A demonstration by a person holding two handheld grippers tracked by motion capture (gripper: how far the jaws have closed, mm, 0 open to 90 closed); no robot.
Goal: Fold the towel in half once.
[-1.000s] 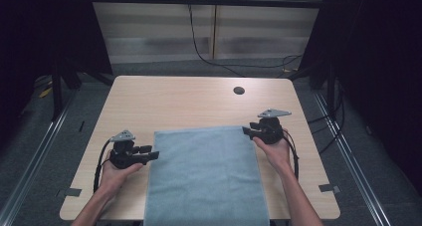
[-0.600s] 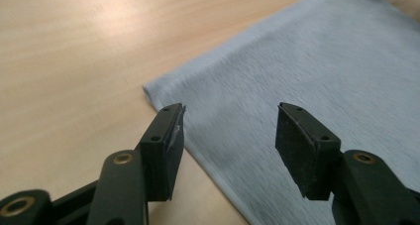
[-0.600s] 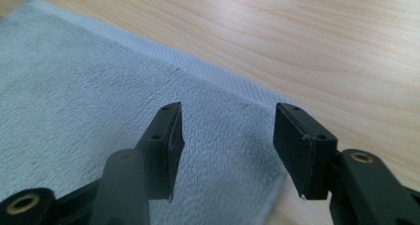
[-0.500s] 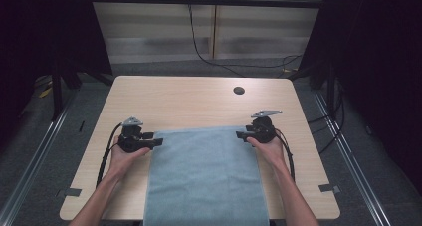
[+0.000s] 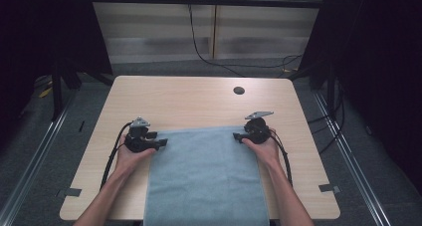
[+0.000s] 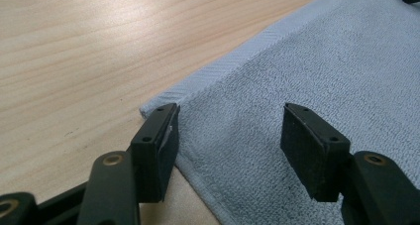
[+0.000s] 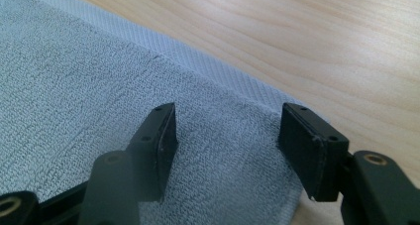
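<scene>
1. A light wooden rectangular table (image 5: 199,101) is seen from the high view, with a small round dark hole (image 5: 239,90) near its far edge.
2. A pale blue rectangular terry-cloth towel (image 5: 206,176) is laid flat on the near half of the table; its near end reaches the table's near edge.
3. The left gripper (image 5: 160,142) is held in the person's left hand (image 5: 130,155) at the towel's far left corner.
4. In the left gripper view, the jaws of the left gripper (image 6: 228,140) are set wide apart, with nothing gripped. One jaw is placed at the towel's (image 6: 317,71) corner hem; the other is positioned over the cloth.
5. The right gripper (image 5: 237,135) is held in the right hand (image 5: 263,149) at the towel's far right corner.
6. In the right gripper view, the jaws of the right gripper (image 7: 225,136) are likewise spread wide and empty, straddling the corner of the towel (image 7: 74,86). Whether the jaws touch the cloth cannot be told.
7. A black cable (image 5: 110,161) is trailed from the left gripper along the forearm.
</scene>
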